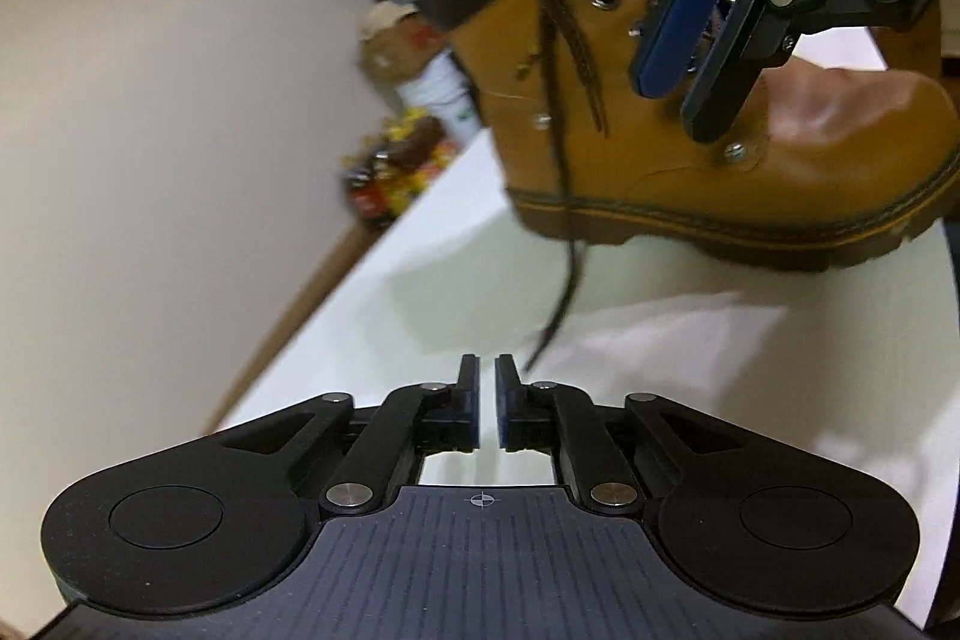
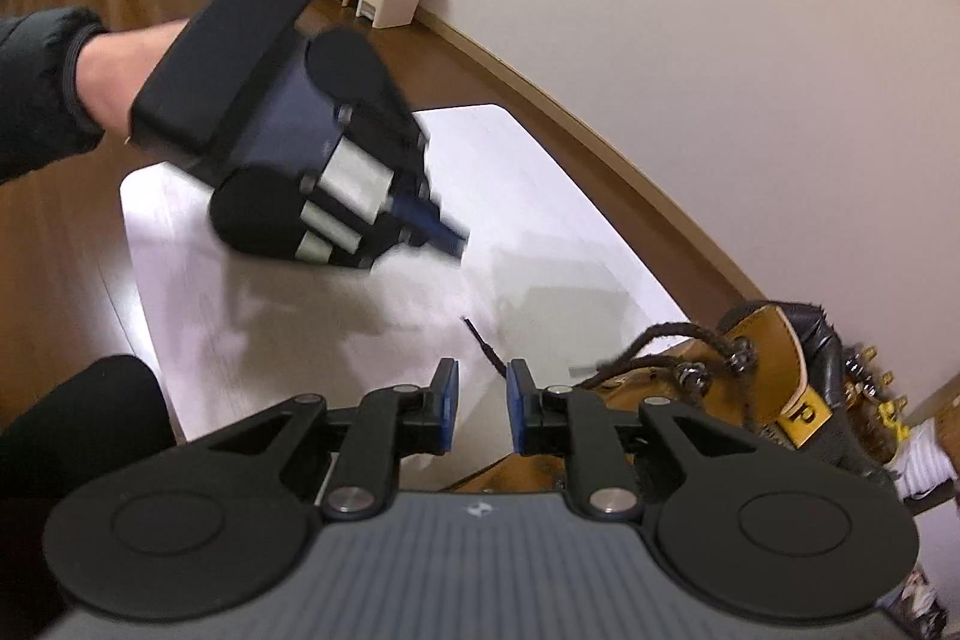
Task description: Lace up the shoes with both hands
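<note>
The left wrist view looks forward over its own claw (image 1: 487,379), angled down across the white bench (image 1: 660,370) toward a wall, with the boot (image 1: 690,130) close ahead on the right. The right wrist view looks down over its own claw (image 2: 483,388) along the same bench (image 2: 540,196) into the room, the boot (image 2: 774,370) very near at lower right. Both views share the boot, the bench top and the loose lace end (image 1: 552,328) (image 2: 486,346), and each sees the other claw (image 1: 696,64) (image 2: 447,232).

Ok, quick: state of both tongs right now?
Left tongs: open a crack, nothing between them.
Right tongs: open, empty, above the boot.
</note>
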Demonstrator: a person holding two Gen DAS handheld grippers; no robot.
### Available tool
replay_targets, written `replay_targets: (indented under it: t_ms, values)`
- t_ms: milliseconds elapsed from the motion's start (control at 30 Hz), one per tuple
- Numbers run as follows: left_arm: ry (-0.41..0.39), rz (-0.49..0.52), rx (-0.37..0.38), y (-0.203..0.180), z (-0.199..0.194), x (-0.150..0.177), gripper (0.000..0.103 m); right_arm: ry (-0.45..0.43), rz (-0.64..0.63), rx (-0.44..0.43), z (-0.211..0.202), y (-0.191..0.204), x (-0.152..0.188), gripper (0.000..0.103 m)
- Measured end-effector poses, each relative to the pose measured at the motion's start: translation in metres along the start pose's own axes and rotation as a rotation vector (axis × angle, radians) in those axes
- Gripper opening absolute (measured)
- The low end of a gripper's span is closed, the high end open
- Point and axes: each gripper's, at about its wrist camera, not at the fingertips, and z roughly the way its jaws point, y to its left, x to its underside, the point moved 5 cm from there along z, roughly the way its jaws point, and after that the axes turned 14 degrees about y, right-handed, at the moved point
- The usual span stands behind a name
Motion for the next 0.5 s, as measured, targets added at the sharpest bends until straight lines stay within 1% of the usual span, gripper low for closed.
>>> replay_targets:
  t_ms: [67, 100, 133, 200, 233, 333, 400, 500]
  values:
    - [0.011, 0.0, 0.015, -0.005, 0.008, 0.001, 0.013, 0.001, 0.024, -0.005, 0.002, 0.001, 0.005, 0.018]
    - [0.019, -0.001, 0.036, -0.006, 0.013, 0.0, 0.014, 0.002, 0.033, -0.006, 0.003, 0.003, 0.006, 0.018]
    - [0.028, -0.001, 0.06, -0.006, 0.018, -0.002, 0.012, 0.003, 0.048, -0.005, 0.001, 0.001, 0.012, 0.018]
    - [0.042, -0.006, 0.081, -0.006, 0.022, -0.007, 0.008, 0.004, 0.07, -0.006, -0.003, -0.001, 0.02, 0.018]
    - [0.049, -0.01, 0.09, -0.006, 0.023, -0.009, 0.003, 0.001, 0.091, -0.008, -0.006, -0.004, 0.027, 0.018]
    - [0.088, -0.012, 0.125, -0.012, 0.017, -0.012, 0.002, -0.008, 0.137, -0.016, -0.011, -0.011, 0.037, 0.018]
    - [0.075, -0.018, 0.143, -0.019, 0.003, -0.01, 0.002, -0.024, 0.189, -0.031, -0.017, -0.015, 0.042, 0.018]
    - [0.015, -0.063, 0.205, -0.044, -0.03, -0.007, 0.002, -0.056, 0.278, -0.083, -0.014, -0.022, 0.047, 0.018]
